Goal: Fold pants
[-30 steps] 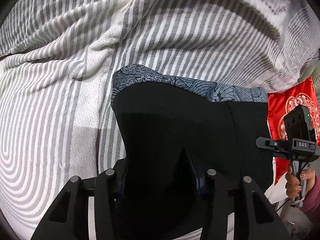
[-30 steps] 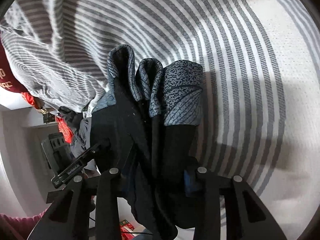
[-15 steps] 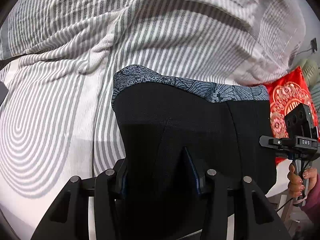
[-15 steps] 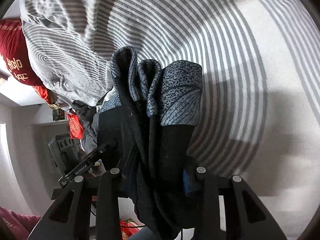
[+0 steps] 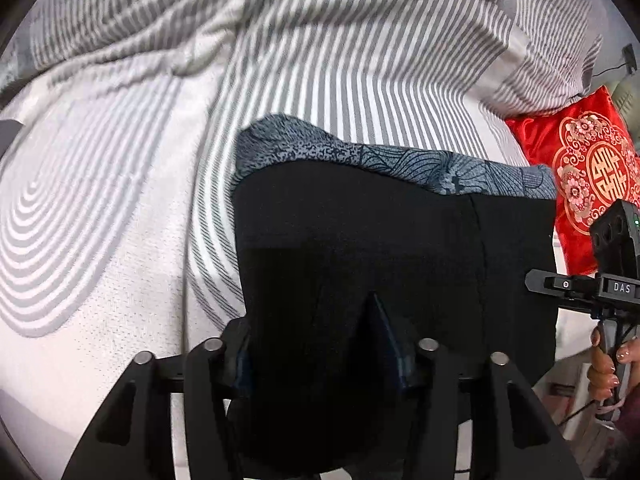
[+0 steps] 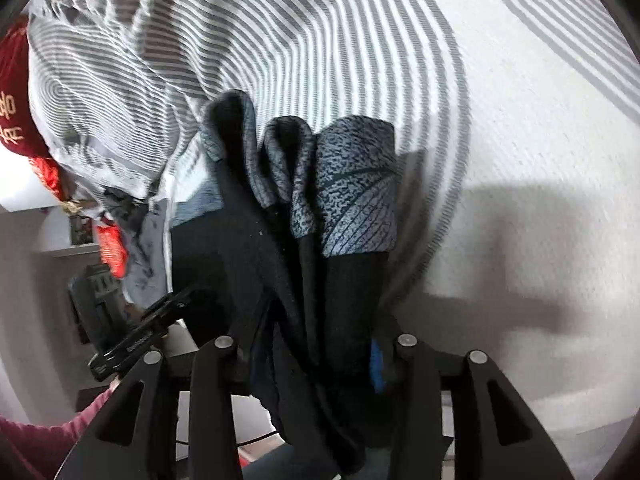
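Note:
The black pants [image 5: 380,248] have a grey-blue patterned band [image 5: 400,160] along their far edge. They hang stretched between both grippers above a striped bed. My left gripper [image 5: 320,352] is shut on the black cloth at one edge. My right gripper [image 6: 312,352] is shut on a bunched edge of the pants [image 6: 340,208], whose folds hang in front of it. The right gripper also shows in the left wrist view [image 5: 600,284], at the right edge of the cloth. The left gripper shows in the right wrist view [image 6: 136,336], at lower left.
A grey-and-white striped bedsheet [image 5: 120,200] lies below, with a rumpled striped duvet [image 5: 360,40] further back. A red embroidered cushion [image 5: 580,168] lies at the right. A shelf with small red items [image 6: 100,240] stands beyond the bed edge.
Both grippers have moved over the bed with the pants held between them. The cushion and duvet have shifted in view. The grip on the pants is unchanged.

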A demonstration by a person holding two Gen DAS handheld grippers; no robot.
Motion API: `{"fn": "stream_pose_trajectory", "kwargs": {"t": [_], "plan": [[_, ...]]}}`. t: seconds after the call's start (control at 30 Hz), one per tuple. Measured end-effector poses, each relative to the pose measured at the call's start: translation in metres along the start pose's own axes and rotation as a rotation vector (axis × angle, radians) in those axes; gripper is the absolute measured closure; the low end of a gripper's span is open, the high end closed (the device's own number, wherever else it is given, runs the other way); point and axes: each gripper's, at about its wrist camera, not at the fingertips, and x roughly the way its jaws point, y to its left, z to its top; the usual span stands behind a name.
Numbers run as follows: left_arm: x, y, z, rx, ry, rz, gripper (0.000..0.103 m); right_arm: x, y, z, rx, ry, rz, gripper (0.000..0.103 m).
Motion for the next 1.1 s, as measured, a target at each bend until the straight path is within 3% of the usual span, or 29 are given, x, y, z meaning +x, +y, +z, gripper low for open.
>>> {"fn": "stream_pose_trajectory", "kwargs": {"t": [0.13,0.2,0.27,0.5,0.53,0.67,0.83,1.1], "plan": [[-0.008,-0.006,-0.001,0.036,-0.018,0.070,0.042,-0.005,0.002,-0.003,0.018,-0.020,-0.080,0.043],[-0.018,-0.007,0.000,0.044,-0.041,0.088,0.033,-0.013,0.007,-0.006,0.012,-0.039,-0.143,0.037],[-0.033,-0.008,0.001,0.055,-0.098,0.109,0.032,-0.022,0.011,-0.010,0.001,-0.059,-0.183,0.032],[-0.053,-0.028,0.006,0.123,-0.118,0.177,0.032,-0.051,0.041,-0.022,-0.030,-0.164,-0.295,0.031],[-0.052,-0.032,0.006,0.135,-0.114,0.184,0.032,-0.052,0.046,-0.023,-0.043,-0.171,-0.302,0.033],[-0.035,-0.046,0.004,0.155,-0.091,0.198,0.032,-0.044,0.073,-0.023,-0.130,-0.177,-0.334,0.071],[-0.012,-0.045,0.001,0.133,-0.041,0.220,0.032,-0.020,0.081,-0.017,-0.161,-0.144,-0.381,0.073],[0.012,-0.045,-0.008,0.172,-0.018,0.260,0.032,0.007,0.059,-0.013,-0.149,-0.108,-0.470,0.073]]}}
